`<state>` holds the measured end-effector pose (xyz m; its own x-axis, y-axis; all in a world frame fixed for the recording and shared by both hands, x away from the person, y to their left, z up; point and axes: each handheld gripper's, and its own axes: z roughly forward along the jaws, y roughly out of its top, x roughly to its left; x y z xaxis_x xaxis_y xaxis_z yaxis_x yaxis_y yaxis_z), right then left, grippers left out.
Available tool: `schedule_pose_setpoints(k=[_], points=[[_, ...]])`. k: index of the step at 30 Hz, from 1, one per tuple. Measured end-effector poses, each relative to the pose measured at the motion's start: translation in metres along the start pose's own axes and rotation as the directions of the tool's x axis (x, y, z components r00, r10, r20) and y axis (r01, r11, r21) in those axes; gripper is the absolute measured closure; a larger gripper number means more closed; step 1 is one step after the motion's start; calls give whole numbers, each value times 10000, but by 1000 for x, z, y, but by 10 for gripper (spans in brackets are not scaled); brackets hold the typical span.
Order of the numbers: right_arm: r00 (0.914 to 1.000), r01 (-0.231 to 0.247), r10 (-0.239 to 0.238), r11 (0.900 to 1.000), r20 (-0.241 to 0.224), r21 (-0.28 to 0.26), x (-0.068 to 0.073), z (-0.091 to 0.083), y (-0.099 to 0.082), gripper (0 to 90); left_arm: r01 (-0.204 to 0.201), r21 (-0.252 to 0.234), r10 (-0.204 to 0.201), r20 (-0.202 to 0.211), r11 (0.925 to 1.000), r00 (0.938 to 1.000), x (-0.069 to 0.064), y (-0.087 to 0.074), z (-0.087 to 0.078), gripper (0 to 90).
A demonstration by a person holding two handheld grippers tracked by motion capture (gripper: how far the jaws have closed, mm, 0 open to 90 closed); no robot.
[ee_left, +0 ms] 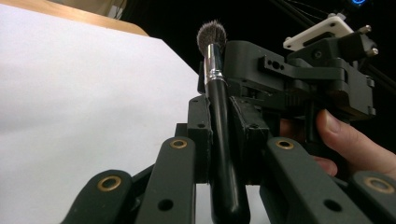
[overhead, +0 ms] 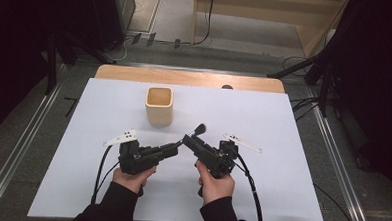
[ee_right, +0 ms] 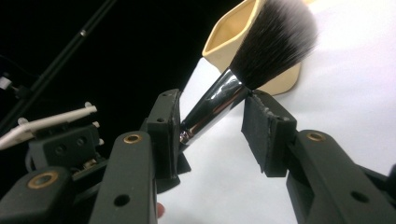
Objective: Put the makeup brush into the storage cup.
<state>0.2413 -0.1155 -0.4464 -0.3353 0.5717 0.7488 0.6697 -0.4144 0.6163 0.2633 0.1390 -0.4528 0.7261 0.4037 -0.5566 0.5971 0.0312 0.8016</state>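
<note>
A makeup brush (overhead: 197, 130) with a black handle, silver ferrule and dark bristles is held above the white sheet at mid-table. My left gripper (overhead: 179, 146) is shut on its handle (ee_left: 220, 140), and the bristles (ee_left: 211, 35) point away from it. My right gripper (overhead: 189, 139) meets it from the right. Its jaws stand on either side of the ferrule (ee_right: 212, 107): the left pad (ee_right: 167, 130) lies against the metal, the right pad (ee_right: 264, 135) stands apart from it. The bristles (ee_right: 271, 44) fan out beyond the jaws.
A tan, square-mouthed wooden cup (overhead: 159, 106) stands upright behind the grippers, and its rim (ee_right: 229, 32) appears just past the brush. A white sheet (overhead: 283, 124) covers the wooden table (overhead: 185, 77). Dark stands and cables flank the table.
</note>
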Motion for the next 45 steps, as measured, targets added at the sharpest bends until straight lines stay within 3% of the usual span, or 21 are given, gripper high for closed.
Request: schedule_pose_setpoints(k=[10,17,28,34,39,45], points=[[9980,-585,590,9980,-230,221,-1,4,0,639,-89,141,87,122,9999,9999,0,-3,4,796],[9922,-1086,1109,9932,-561,432,-5,3,2,690,115,261,-124,364,9996,9993,3,-5,6,795],[9764,-1830,1904,9800,-1019,778,-10,1,4,752,100,548,-133,587,9984,9982,4,-8,10,792],[9617,-2256,2386,9685,-1345,1051,-12,1,6,778,113,666,-159,689,9977,9975,5,-8,12,789],[9563,-2380,2548,9632,-1432,1249,-14,1,7,781,102,863,-160,667,9962,9976,5,-7,12,781],[9590,-2284,2445,9662,-1433,1198,-17,-4,11,782,120,1485,-237,775,9888,9967,8,-4,13,564]])
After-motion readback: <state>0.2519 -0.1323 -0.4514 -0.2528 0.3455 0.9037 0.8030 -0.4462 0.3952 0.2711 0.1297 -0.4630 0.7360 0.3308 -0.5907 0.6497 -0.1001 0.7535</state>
